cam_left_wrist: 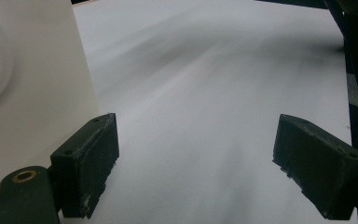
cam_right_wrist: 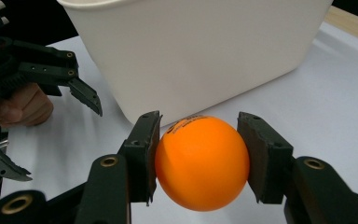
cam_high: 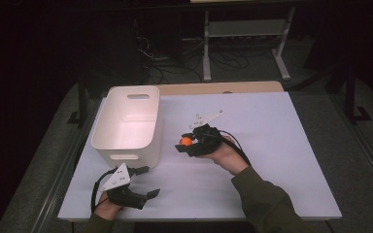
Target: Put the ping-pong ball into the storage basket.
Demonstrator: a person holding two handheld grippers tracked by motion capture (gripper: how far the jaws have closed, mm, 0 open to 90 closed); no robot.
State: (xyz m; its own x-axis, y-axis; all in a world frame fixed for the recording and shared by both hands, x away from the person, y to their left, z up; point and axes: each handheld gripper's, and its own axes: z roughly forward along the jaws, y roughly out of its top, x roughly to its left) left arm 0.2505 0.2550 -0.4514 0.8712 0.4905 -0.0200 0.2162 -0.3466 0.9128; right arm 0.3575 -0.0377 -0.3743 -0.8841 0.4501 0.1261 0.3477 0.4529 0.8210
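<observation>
The orange ball [cam_right_wrist: 201,162] carried a line of dark print along its upper left, too small and curved away to read; no other writing could be made out on the white bin [cam_high: 126,124] or on the grippers. The right gripper [cam_right_wrist: 200,158] pinched the ball, one black pad pressed on each side of it; in the high view the same ball [cam_high: 187,141] sat as a small orange dot at the tip of the right gripper [cam_high: 186,143], held above the white table [cam_high: 272,145] just to the right of the bin, near it but apart from it.

The left gripper [cam_high: 148,182] stood with its jaws spread wide and nothing between them; it rested at the near left of the table, just in front of the bin, with its grey three-cornered plate on top. The left gripper view showed the two spread pads [cam_left_wrist: 86,163] over bare white tabletop, with the bin's wall [cam_left_wrist: 32,102] and the rim of a handle cut-out close at the left; the ball's print was legible as print in the right gripper view alone, which also caught the left gripper [cam_right_wrist: 91,100] and the fingers [cam_right_wrist: 21,107] of the hand holding it, off to the left beside the bin's wall [cam_right_wrist: 196,56]. The high view gave the bin's hollow inside and the slot in its far wall; it also took in a white frame [cam_high: 245,34] and cables on the dark floor beyond the table.
</observation>
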